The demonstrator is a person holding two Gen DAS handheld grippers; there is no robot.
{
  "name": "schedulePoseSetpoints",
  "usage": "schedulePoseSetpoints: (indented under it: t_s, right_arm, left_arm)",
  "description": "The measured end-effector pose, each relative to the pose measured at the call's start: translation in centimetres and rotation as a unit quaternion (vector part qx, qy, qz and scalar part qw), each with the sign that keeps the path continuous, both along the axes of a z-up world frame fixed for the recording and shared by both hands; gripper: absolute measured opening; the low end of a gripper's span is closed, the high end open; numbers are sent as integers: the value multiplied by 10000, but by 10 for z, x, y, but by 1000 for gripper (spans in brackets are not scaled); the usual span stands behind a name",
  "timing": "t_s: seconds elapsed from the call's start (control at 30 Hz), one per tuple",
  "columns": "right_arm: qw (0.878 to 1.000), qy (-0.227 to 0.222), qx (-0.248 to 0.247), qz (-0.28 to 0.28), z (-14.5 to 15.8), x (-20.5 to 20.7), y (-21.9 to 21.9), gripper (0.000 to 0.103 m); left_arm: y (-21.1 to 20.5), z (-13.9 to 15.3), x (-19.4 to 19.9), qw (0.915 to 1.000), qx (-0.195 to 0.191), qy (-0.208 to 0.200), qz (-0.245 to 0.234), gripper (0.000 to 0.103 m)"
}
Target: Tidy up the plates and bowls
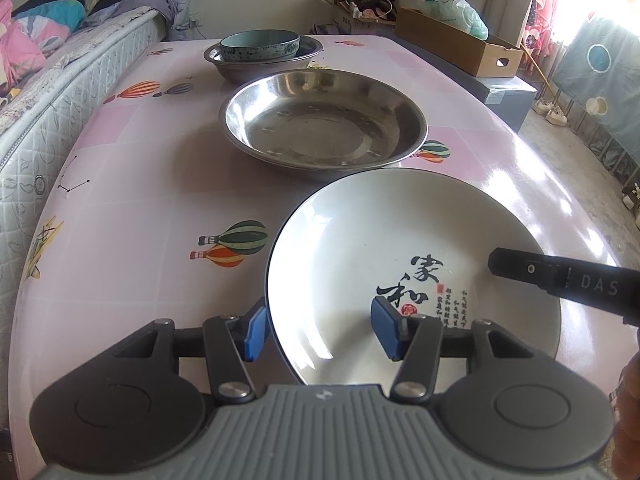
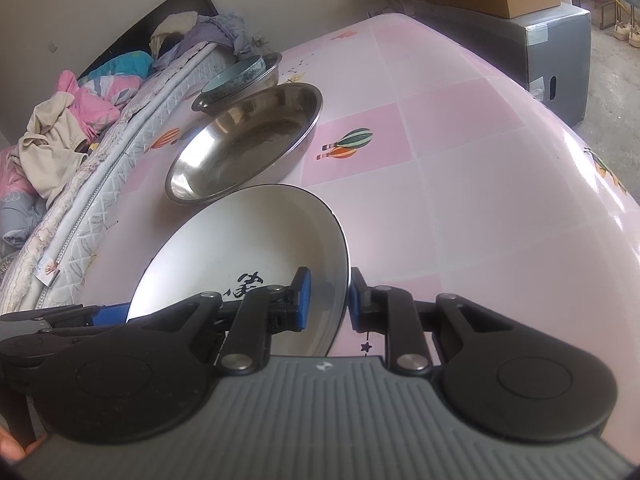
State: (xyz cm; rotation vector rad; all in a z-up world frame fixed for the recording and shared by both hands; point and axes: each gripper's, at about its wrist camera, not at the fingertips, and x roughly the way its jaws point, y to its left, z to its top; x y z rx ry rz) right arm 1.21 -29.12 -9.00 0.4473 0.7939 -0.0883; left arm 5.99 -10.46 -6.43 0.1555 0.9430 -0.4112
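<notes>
A white plate (image 1: pixel 380 248) with black characters and a dark rim sits at the near end of the pink table. My left gripper (image 1: pixel 318 330) is open, its blue pads astride the plate's near-left rim. My right gripper (image 2: pixel 326 298) has its pads close on either side of the plate's (image 2: pixel 248 248) right rim and seems shut on it; its black finger shows in the left wrist view (image 1: pixel 560 280). Beyond the plate is a large steel dish (image 1: pixel 324 120) (image 2: pixel 244 144). Further back a teal bowl (image 1: pixel 260 45) (image 2: pixel 236 76) sits inside another steel dish (image 1: pixel 240 68).
A bed with a quilted mattress (image 1: pixel 52 120) and piled clothes (image 2: pixel 56 128) runs along the table's left side. A cardboard box (image 1: pixel 460 44) stands on a grey cabinet (image 2: pixel 552 48) at the far right. The table (image 2: pixel 480 200) drops off at the right to the floor.
</notes>
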Motion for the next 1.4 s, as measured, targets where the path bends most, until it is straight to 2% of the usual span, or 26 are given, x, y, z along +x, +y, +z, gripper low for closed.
schedulePoseSetpoints:
  t_s: [1.4]
  right_arm:
    - [9999, -71, -80, 111, 13, -6, 4, 20]
  left_arm:
    - [8, 13, -5, 9997, -12, -81, 210, 54]
